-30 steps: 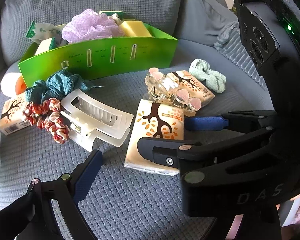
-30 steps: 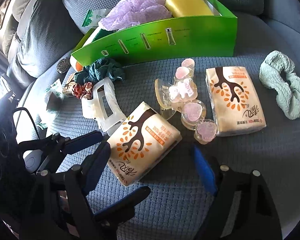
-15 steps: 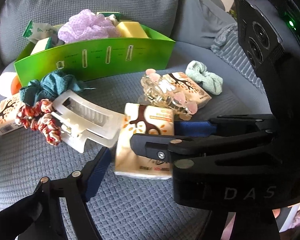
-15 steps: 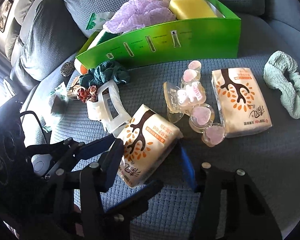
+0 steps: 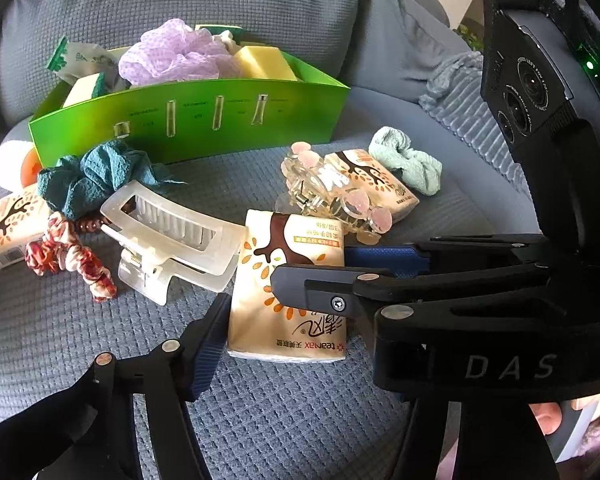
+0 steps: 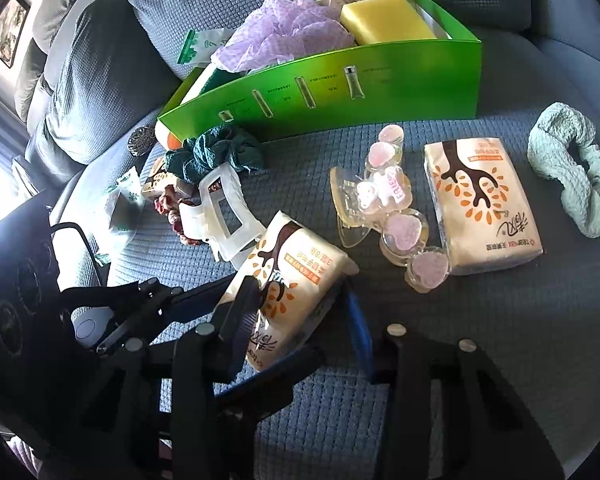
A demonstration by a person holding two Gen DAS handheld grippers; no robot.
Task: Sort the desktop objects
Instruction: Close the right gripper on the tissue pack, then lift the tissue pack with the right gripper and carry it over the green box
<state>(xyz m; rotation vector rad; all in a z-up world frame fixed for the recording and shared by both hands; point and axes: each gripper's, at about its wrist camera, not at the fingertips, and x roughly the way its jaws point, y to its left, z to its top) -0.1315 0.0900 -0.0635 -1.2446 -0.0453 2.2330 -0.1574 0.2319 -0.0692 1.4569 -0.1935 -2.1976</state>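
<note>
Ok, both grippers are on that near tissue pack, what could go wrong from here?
Both the left gripper and right gripper have just been closing on one soft tissue pack; it may crumple or twist. The white hair claw touches its edge and could drag along. The clear heart clip sits close too.

Right gripper [image 6: 300,304] jaws, just closing, pinch near tissue pack [image 6: 296,280] on sofa cushion [image 6: 500,340]; left gripper [image 6: 204,296] grips it from the left. Ahead: clear hair clip [image 6: 384,216], second tissue pack [image 6: 480,204], green box [image 6: 340,100].
</note>
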